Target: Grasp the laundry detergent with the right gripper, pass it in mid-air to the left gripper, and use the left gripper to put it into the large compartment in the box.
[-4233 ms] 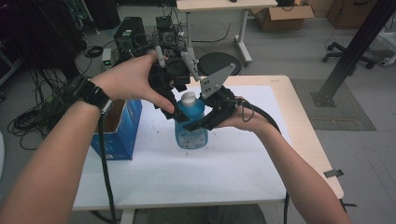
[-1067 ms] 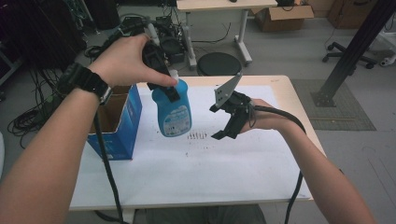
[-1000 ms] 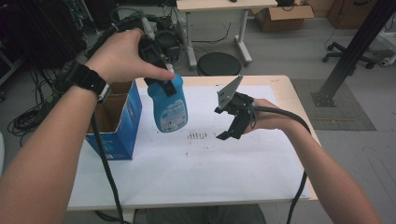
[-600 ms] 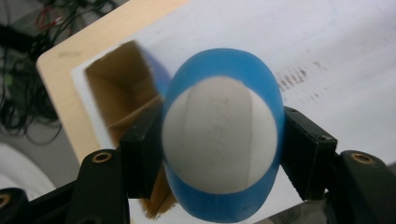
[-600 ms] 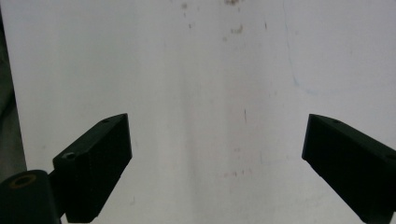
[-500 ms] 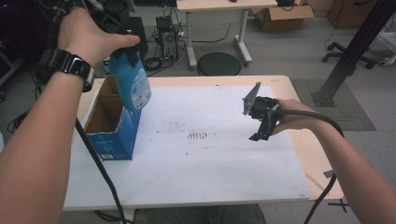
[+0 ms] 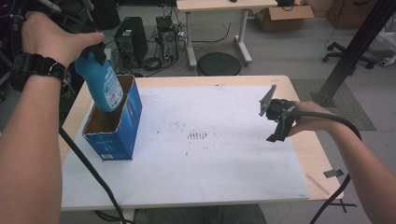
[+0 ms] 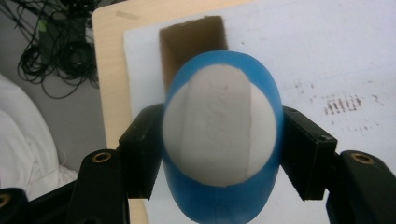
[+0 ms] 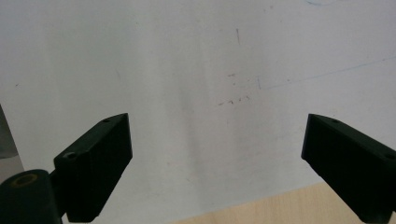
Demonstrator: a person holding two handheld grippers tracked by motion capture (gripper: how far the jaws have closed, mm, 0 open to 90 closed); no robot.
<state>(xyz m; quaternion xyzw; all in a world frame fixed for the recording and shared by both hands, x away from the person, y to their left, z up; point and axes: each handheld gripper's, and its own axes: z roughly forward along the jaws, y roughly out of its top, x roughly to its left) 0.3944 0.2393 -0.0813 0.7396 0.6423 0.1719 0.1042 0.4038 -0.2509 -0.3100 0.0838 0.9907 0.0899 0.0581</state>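
My left gripper [image 8: 219, 172]: clamped on the blue bottle [image 7: 103, 84], one black pad pressed to each side of its body, as the left gripper view shows. I hold the bottle tilted at the far left of the counter [image 7: 205, 80], its base dipping into the open top of the blue cardboard box [image 7: 119, 135].

Blue cardboard box: upright at the left edge of the white sheet [image 7: 201, 158], its brown inside [image 8: 191, 42] visible just past the bottle's base.

My right gripper [image 7: 276, 127]: jaws spread wide, nothing between them. It hangs over the right edge of the sheet, well apart from the bottle and the box.

White sheet: covers most of the counter; faint dark marks [image 7: 198, 136] near its middle.

Obstructions: none lie between the bottle and the box opening.
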